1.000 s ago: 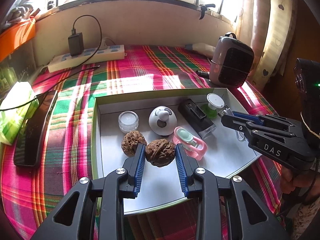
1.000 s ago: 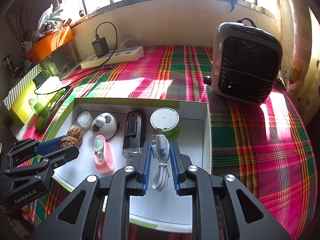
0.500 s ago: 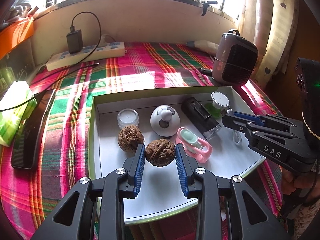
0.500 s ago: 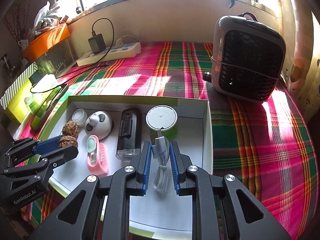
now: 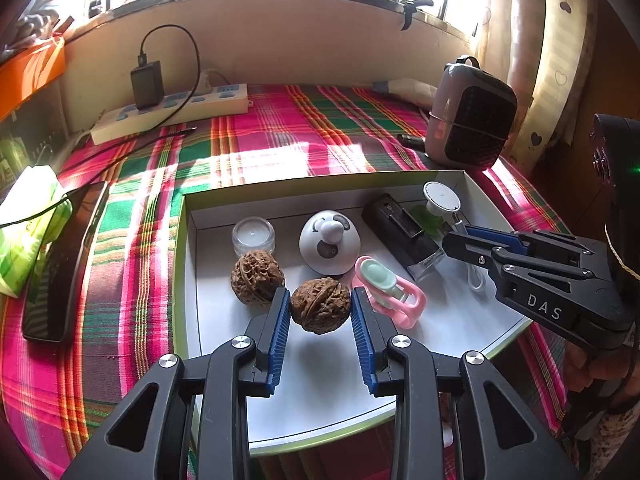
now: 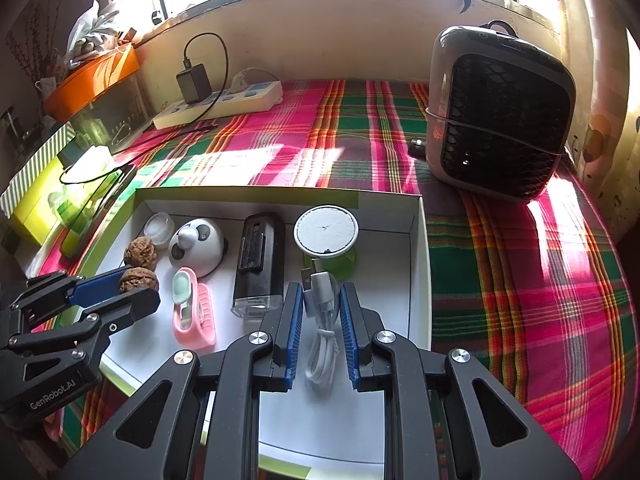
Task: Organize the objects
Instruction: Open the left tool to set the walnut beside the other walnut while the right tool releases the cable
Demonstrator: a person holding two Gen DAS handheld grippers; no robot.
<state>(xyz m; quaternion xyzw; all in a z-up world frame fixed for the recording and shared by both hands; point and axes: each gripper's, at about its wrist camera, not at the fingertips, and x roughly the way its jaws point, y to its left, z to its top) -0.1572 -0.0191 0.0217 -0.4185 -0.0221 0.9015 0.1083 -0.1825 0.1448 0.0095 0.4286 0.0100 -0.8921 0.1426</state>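
A shallow white box (image 5: 188,264) (image 6: 418,264) on the plaid cloth holds the objects. My left gripper (image 5: 320,306) (image 6: 138,284) is shut on a brown walnut (image 5: 320,310) (image 6: 138,280), held just above the box floor. A second walnut (image 5: 256,276) (image 6: 140,252) lies beside it. My right gripper (image 6: 319,300) (image 5: 460,234) is shut on a coiled white USB cable (image 6: 322,320) (image 5: 474,276). Also in the box are a clear jar (image 5: 253,235), a white panda dome (image 5: 330,246), a pink item (image 5: 390,288), a black device (image 5: 402,232) and a white round disc on a green base (image 6: 326,230).
A grey heater (image 6: 500,112) (image 5: 470,120) stands at the right behind the box. A white power strip with a black charger (image 5: 172,108) lies by the back wall. A dark phone (image 5: 66,256) and green packet (image 5: 28,236) lie left of the box.
Both grippers have lifted and drawn back slightly with their loads; the walnut now hangs above the box floor and the cable is raised.
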